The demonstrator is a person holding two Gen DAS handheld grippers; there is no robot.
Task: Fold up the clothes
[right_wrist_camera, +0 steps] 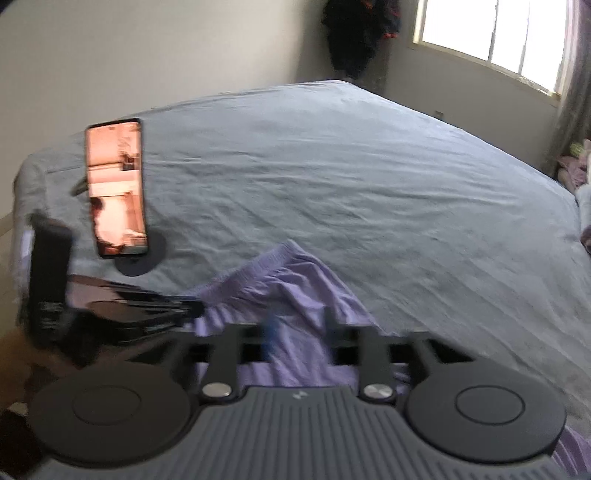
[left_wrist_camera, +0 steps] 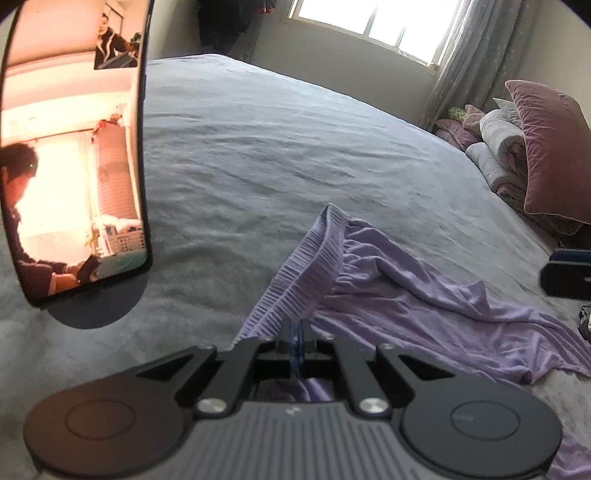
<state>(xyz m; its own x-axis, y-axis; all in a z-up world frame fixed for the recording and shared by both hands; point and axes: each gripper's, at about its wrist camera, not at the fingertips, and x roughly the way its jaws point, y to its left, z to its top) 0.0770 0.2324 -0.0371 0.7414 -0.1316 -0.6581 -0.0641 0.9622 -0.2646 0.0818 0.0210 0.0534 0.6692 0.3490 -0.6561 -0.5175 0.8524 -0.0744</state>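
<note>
Left wrist view: left gripper jaws pinch the lilac shorts waistband; right gripper jaws gape empty above them, so regrasping comes next.

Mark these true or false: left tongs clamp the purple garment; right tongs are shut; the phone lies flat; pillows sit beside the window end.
1. The left tongs clamp the purple garment by its waistband: true.
2. The right tongs are shut: false, they stand open above the garment.
3. The phone lies flat on the bed: false, it stands upright on a stand.
4. Pillows sit near the window: true.
</note>
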